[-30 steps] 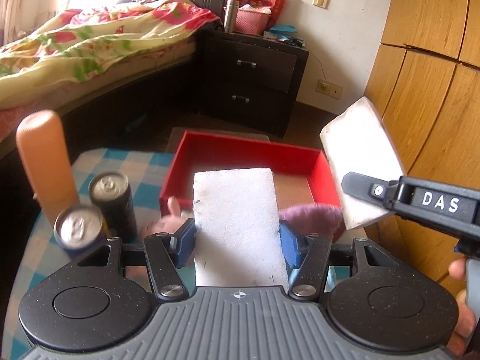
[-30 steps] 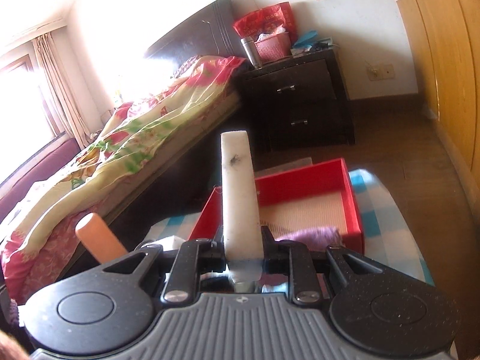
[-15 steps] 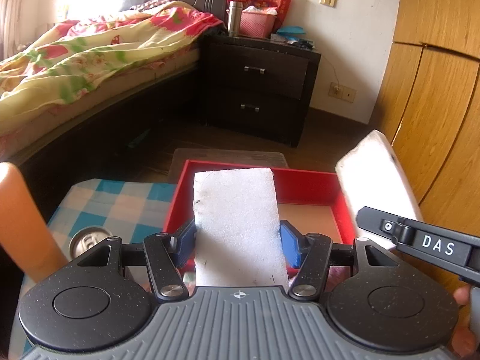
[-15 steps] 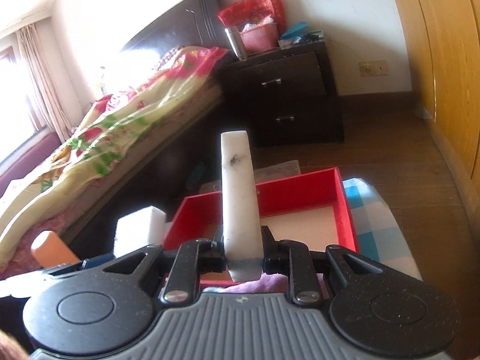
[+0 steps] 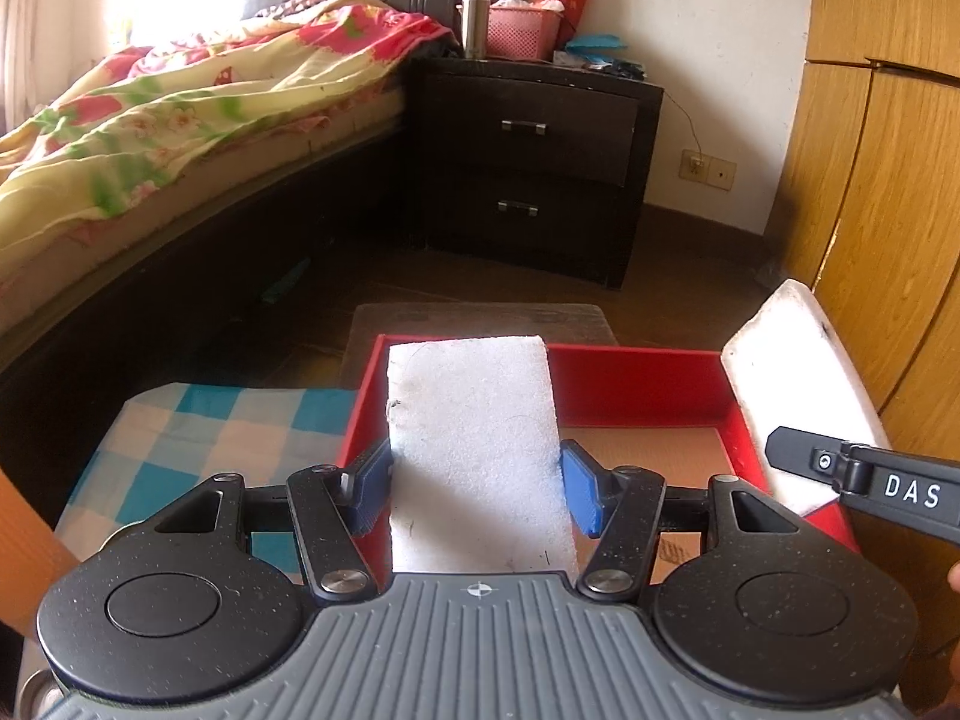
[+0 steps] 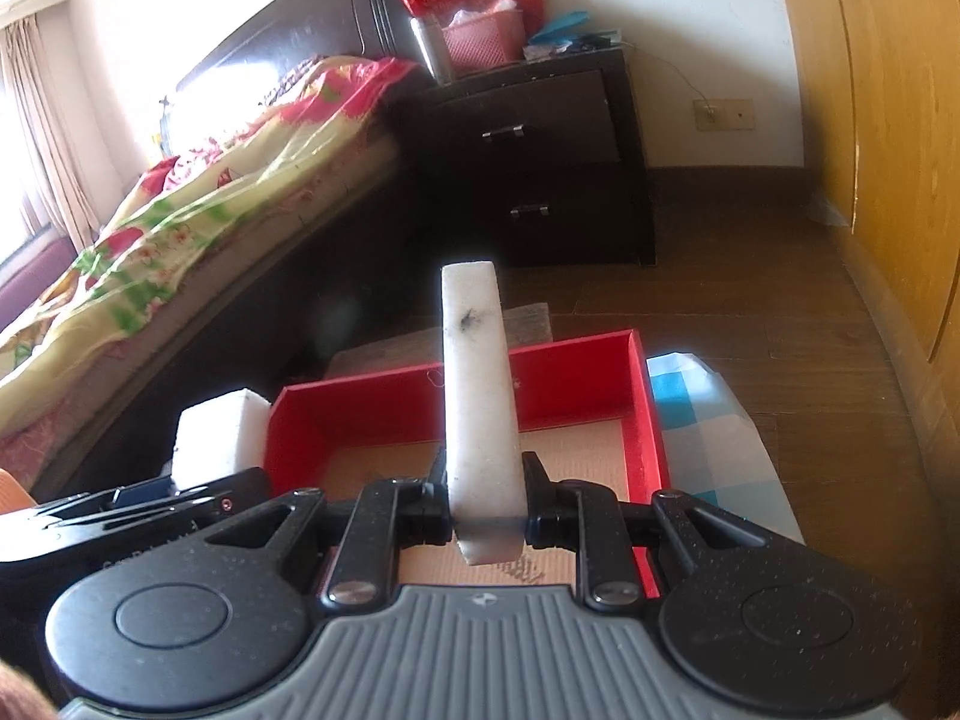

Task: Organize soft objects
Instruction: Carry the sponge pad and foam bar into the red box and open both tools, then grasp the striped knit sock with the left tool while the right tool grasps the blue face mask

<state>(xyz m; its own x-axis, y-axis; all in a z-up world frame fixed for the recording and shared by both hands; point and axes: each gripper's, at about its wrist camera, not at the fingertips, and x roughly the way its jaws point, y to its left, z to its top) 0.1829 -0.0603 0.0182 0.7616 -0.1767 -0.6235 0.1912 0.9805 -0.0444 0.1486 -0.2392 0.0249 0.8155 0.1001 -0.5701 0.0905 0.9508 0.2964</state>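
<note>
My left gripper (image 5: 477, 489) is shut on a flat white foam slab (image 5: 474, 444), held face-up over the near left part of the red box (image 5: 636, 375). My right gripper (image 6: 485, 507) is shut on a second white foam slab (image 6: 477, 396), held on edge above the red box (image 6: 648, 414). In the left wrist view this second slab (image 5: 792, 384) and the right gripper's arm show over the box's right wall. In the right wrist view the left slab (image 6: 216, 435) shows at the box's left wall. The box floor is brown cardboard.
The box sits on a small table with a blue-and-white checked cloth (image 5: 198, 420). An orange cylinder (image 5: 24, 546) stands at the left edge. A bed (image 5: 180, 120), a dark nightstand (image 5: 528, 162) and wooden wardrobe doors (image 5: 888, 180) lie beyond.
Both grippers have moved forward and up over the red box with their slabs. The cans and the purple soft object have dropped out of view below.
</note>
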